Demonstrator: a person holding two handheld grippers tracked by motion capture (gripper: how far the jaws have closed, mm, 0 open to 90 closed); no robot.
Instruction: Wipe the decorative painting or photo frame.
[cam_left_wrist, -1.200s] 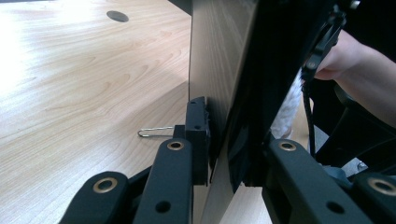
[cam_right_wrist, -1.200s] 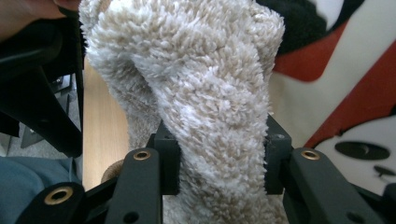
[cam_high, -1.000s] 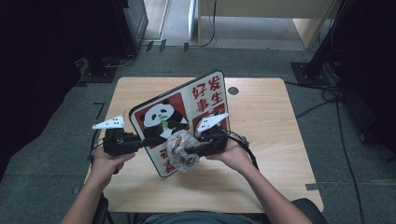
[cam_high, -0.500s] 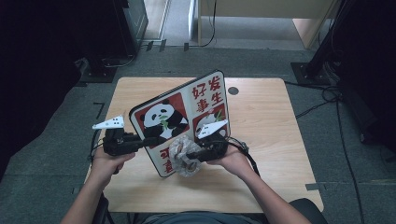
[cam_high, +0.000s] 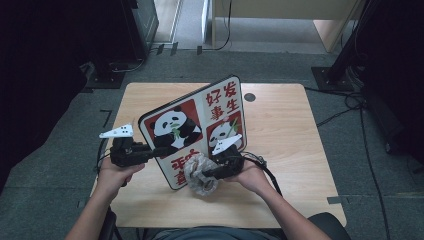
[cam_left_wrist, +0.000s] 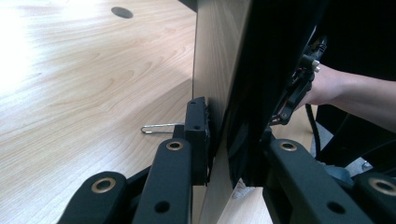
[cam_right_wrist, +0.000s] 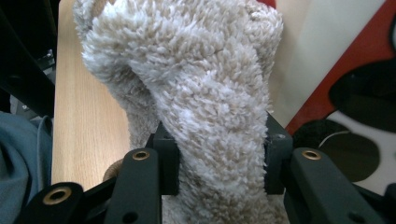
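The fluffy cloth (cam_right_wrist: 196, 107), soft and light, is bunched in the closed right gripper (cam_high: 220, 171) against the stiff, smooth panda board (cam_high: 195, 130), which the left gripper (cam_high: 150, 151) clamps by its edge, tilted.

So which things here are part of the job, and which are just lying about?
In the job:
- panda board, clamped upright by the left gripper
- fluffy cloth, pinched in the right gripper, pressed on the board's lower face

Lying about:
- wire clip on the table
- floor cables

black fingers (cam_right_wrist: 273, 158) with brass rivets
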